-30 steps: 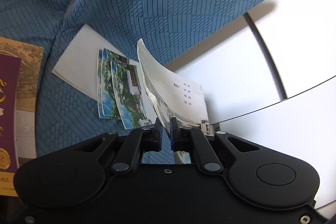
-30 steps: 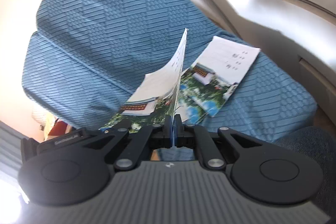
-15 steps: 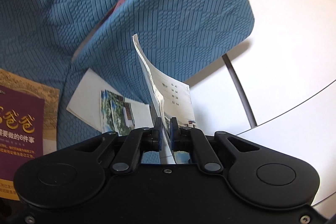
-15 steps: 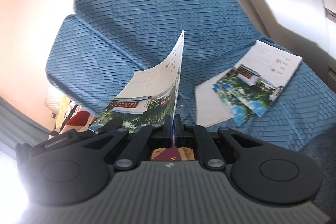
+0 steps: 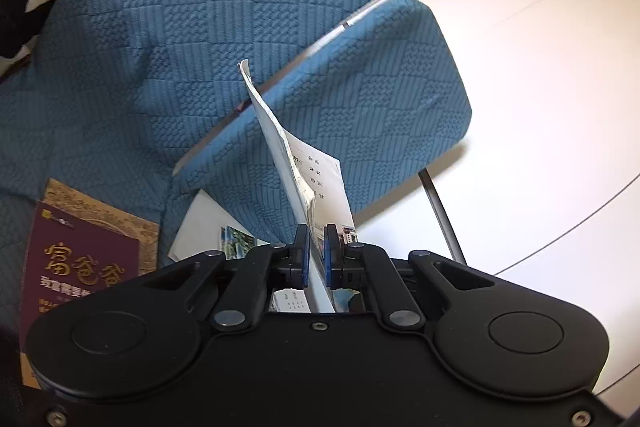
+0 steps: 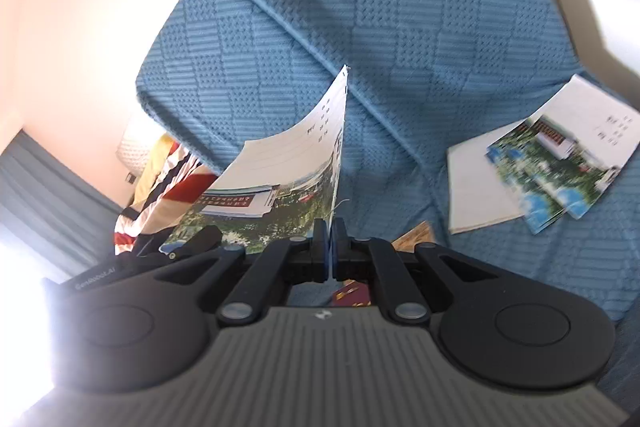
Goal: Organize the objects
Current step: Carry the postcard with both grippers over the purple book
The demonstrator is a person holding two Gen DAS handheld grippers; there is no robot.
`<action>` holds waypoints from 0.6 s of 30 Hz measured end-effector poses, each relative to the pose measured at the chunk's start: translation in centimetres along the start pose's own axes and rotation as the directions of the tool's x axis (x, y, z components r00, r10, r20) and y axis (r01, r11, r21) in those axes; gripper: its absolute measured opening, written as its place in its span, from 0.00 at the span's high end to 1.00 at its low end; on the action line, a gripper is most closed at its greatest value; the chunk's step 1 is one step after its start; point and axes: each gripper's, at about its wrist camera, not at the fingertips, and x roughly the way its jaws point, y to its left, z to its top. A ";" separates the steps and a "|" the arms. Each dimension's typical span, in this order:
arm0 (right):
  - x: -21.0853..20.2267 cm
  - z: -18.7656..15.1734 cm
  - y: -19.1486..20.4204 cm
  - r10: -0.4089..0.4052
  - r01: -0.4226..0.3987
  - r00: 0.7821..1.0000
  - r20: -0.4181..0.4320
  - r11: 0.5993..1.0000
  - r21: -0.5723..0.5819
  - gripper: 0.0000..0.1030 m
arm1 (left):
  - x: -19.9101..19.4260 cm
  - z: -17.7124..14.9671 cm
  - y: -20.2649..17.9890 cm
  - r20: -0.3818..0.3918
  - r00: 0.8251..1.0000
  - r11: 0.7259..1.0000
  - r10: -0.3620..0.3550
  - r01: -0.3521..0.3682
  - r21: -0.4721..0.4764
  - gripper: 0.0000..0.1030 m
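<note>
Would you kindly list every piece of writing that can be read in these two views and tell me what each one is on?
"富爸爸": gold title on the purple book; smaller lines beneath are too blurred.
"Gen4Robot.AI", roughly: faint lettering on the right gripper body.
Printed characters on the held booklet and the booklets on the sofa: too small to read.

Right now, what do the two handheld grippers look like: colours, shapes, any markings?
Both are matte black with two round-lobed bodies, silver pivot pins on the linkage arms and blue pads inside the fingertips. The left gripper has a smooth black body with small screws at its lower corners. The right gripper has a grey ribbed cover with a small logo; faint lettering on its left side is unreadable. No cables or sleeves show.
</note>
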 end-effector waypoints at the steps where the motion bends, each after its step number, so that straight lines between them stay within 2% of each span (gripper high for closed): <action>1: 0.3 -0.2 0.3 0.004 -0.004 1.000 -0.005 1.000 -0.008 0.96 | -0.6 0.0 0.4 0.005 1.000 1.000 0.003 -0.003 -0.006 0.94; 9: 3.1 -2.4 0.9 0.026 -0.029 0.996 -0.086 0.999 -0.033 0.96 | -3.0 -0.7 4.4 0.027 0.998 0.998 0.060 -0.059 -0.034 0.94; 18: 6.0 -5.1 0.3 0.017 -0.024 0.988 -0.151 0.999 -0.046 0.96 | -3.8 -2.1 9.7 0.000 0.991 0.987 0.134 -0.133 -0.091 0.94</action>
